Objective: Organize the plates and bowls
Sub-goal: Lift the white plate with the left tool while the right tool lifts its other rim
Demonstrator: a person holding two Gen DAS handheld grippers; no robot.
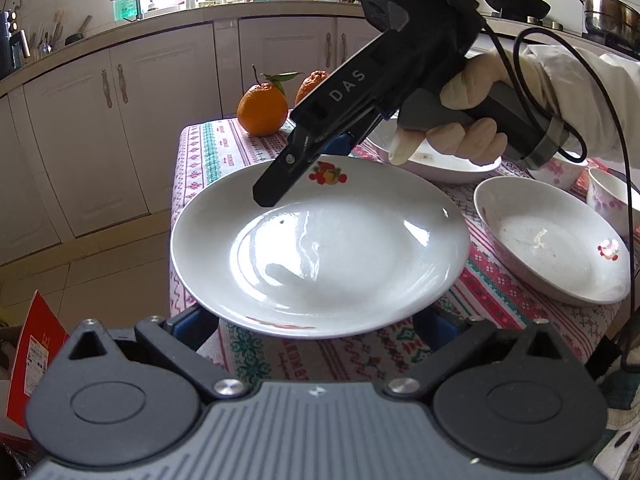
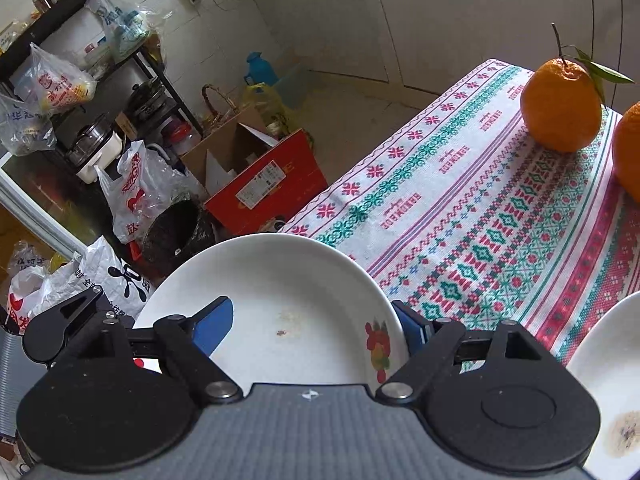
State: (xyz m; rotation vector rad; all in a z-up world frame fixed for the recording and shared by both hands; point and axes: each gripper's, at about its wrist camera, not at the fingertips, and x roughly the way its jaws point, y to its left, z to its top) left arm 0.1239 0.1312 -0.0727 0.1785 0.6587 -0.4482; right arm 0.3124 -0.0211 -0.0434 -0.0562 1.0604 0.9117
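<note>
1. At the table's (image 1: 208,152) edge, the rim of the white plate (image 1: 320,248) is straddled by the right gripper (image 2: 312,308), whose jaws are parted and not pressing.
2. The plate's near rim is flanked by the left gripper (image 1: 314,316); whether it is clamped cannot be told.
3. A bowl (image 1: 552,248) is set near the plate, and two oranges (image 1: 262,110) are set by the far corner.

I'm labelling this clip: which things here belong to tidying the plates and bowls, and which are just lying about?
Job: big plate, white bowl, far dish, floral bowls.
Lying about: oranges, red box, wok, pot.
</note>
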